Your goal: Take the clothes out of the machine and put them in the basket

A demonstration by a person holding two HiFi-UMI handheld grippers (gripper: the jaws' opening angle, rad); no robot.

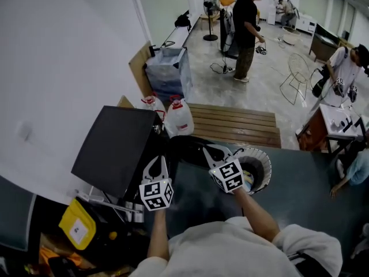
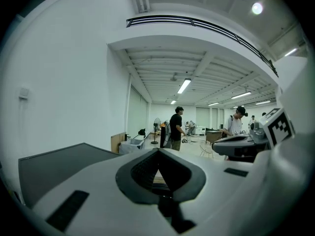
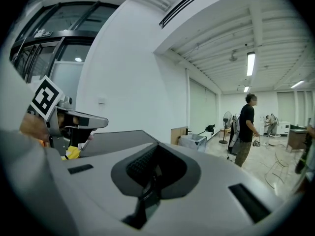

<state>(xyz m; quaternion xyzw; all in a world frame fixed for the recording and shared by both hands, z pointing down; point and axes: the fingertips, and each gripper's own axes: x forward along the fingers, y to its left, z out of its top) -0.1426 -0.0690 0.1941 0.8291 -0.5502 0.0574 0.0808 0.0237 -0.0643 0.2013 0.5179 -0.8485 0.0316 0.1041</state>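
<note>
Both grippers are held side by side over the dark machine top point(image 1: 288, 198). My left gripper point(image 1: 155, 159) is shut and holds nothing; in its own view the jaw tips point(image 2: 158, 151) meet. To its right, my right gripper point(image 1: 210, 150) is shut and empty too, its tips point(image 3: 156, 145) together. The machine's black lid point(image 1: 115, 149) stands raised at the left. A white slatted basket point(image 1: 264, 157) sits just right of the right gripper. The dark opening ahead of the grippers shows no clothes that I can make out.
Two clear jugs with red caps point(image 1: 179, 117) stand beyond the machine beside a wooden slatted platform point(image 1: 236, 126). A yellow bag point(image 1: 78, 227) lies low at the left. A person in black point(image 1: 245, 30) stands far back, another person point(image 1: 346, 68) at the right near a table.
</note>
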